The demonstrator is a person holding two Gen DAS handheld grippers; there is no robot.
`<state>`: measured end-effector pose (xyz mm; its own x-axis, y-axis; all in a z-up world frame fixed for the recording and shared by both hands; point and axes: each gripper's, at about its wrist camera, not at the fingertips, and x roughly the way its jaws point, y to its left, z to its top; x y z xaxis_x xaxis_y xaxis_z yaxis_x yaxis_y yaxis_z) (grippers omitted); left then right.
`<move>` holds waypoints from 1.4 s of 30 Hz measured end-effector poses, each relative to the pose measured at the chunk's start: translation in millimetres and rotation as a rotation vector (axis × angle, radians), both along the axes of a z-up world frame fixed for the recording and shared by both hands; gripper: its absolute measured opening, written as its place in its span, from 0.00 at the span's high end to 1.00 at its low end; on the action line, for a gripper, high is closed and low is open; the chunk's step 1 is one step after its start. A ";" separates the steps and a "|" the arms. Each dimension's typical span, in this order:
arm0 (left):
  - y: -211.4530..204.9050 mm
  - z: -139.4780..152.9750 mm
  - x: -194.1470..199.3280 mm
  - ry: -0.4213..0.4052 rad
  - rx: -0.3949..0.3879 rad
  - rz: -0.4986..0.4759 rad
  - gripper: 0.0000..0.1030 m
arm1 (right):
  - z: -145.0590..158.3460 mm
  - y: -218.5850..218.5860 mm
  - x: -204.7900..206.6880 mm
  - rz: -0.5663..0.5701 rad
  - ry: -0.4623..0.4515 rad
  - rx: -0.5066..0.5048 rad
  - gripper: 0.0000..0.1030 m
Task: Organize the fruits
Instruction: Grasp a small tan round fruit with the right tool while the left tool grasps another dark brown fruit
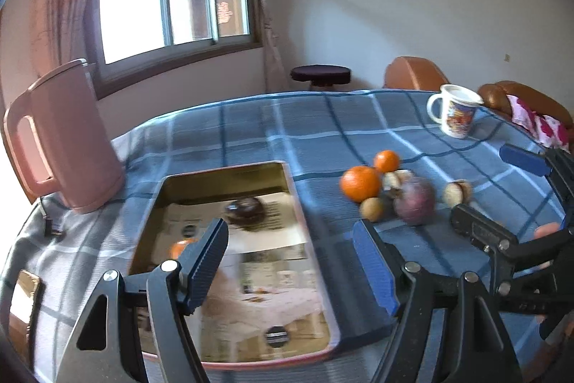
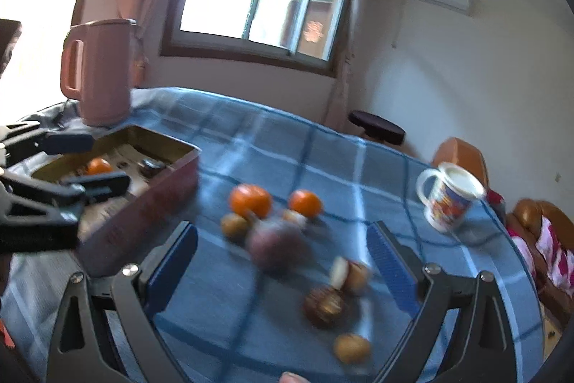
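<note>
Fruit [image 2: 276,248] lies loose on the cloth [image 2: 323,146] beside the tin [image 2: 150,203], round, firm and apt to roll, best pinched across the middle by the right gripper [image 2: 283,261], spread empty like the left gripper [image 1: 290,261].

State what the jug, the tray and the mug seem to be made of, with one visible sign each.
Jug: probably plastic, matte pink, with a moulded handle.
Tray: likely metal, its gold inner walls shiny and reflective.
Mug: probably glazed ceramic or enamel, glossy white with a printed picture.
</note>
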<state>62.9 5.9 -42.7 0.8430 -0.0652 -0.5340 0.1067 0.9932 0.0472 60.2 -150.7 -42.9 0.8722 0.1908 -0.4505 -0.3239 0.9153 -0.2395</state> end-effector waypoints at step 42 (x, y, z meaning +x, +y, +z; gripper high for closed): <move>-110.2 -21.8 14.5 0.141 -0.025 -0.302 0.29 | -45.8 -116.4 20.9 -0.149 0.347 0.181 0.71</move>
